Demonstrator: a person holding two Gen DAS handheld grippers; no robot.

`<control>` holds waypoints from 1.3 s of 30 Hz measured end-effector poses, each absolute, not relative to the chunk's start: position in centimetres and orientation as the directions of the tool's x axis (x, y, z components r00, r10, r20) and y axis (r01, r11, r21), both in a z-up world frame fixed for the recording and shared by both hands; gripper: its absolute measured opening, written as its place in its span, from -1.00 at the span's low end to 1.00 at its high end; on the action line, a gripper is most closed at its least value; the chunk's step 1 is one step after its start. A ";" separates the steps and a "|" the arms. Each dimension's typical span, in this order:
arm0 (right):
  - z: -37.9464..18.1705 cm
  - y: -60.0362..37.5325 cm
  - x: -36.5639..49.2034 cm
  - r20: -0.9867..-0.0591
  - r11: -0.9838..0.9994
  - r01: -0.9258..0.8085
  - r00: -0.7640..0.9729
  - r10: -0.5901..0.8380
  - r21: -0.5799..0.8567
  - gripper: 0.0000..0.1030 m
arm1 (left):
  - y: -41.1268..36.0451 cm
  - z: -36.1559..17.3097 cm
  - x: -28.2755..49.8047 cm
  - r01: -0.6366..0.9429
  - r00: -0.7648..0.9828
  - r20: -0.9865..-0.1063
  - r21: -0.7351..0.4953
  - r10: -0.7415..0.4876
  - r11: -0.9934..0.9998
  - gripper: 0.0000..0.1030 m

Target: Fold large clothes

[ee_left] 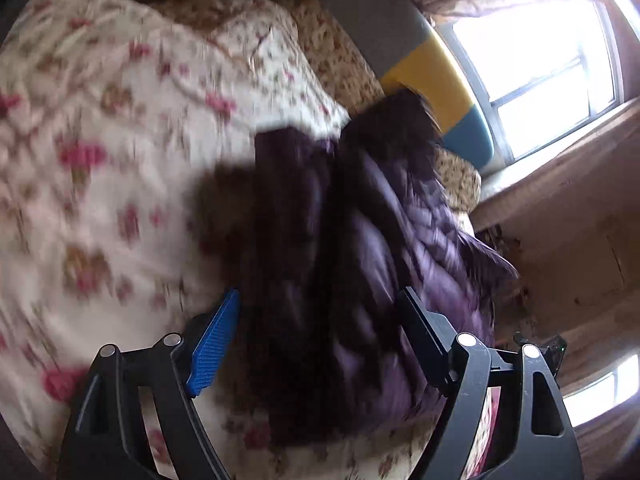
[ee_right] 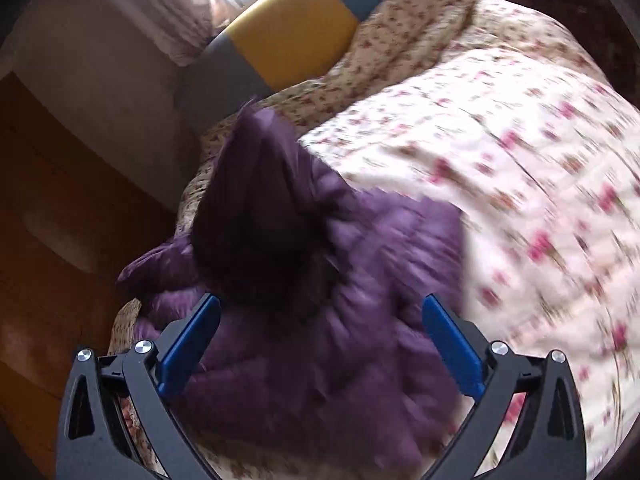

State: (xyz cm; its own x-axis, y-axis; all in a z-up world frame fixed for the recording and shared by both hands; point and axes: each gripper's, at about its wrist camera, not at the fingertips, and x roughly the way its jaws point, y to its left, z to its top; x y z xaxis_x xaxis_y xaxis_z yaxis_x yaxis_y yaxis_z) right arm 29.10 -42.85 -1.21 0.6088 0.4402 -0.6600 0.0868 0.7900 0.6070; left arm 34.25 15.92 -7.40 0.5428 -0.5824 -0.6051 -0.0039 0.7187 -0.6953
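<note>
Risk: the dark purple quilted puffer jacket lies bunched near the bed's side edge, toward the head end by the grey, yellow and blue padded headboard. Slippery padding could slide off the floral cotton quilt, or a pinch could catch the quilt too. Both views blurred.

Left gripper: jaws wide, holding nothing, jacket between them.

Right gripper: jaws wide, empty, above the jacket; contact unclear.

Left gripper, right gripper, black angular frames, blue ribbed pads, silver round screws
</note>
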 end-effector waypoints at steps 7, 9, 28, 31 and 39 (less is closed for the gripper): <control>-5.6 -40.8 26.8 -0.729 0.809 0.129 0.532 0.431 0.573 0.54 | 14.3 -7.6 33.3 0.037 0.526 -0.564 -0.733 -0.637 0.679 0.11; -5.8 -40.3 26.6 -0.732 0.810 0.128 0.525 0.434 0.572 0.02 | 14.2 -7.4 32.6 0.051 0.518 -0.564 -0.730 -0.643 0.681 -0.14; -1.4 -39.0 10.3 -0.770 0.866 -0.018 0.450 0.453 0.499 -0.61 | 16.3 -6.0 13.4 0.128 0.458 -0.590 -0.696 -0.665 0.706 -0.36; -1.2 -38.8 7.5 -0.779 0.870 -0.029 0.432 0.454 0.491 -0.61 | 16.6 -5.9 10.3 0.124 0.449 -0.604 -0.687 -0.658 0.716 -0.36; 2.1 -41.0 5.5 -0.770 0.906 -0.006 0.524 0.363 0.423 0.35 | 18.8 -1.7 11.2 0.104 0.562 -0.594 -0.640 -0.576 0.761 0.14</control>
State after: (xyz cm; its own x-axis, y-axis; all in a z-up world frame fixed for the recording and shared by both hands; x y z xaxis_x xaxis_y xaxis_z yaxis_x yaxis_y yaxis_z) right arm 5.54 -40.95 2.15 0.5242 0.3629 -0.7704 -0.0063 0.9063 0.4226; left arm 11.15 18.79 -1.70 0.5616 -0.5763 -0.5937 0.1038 0.7609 -0.6405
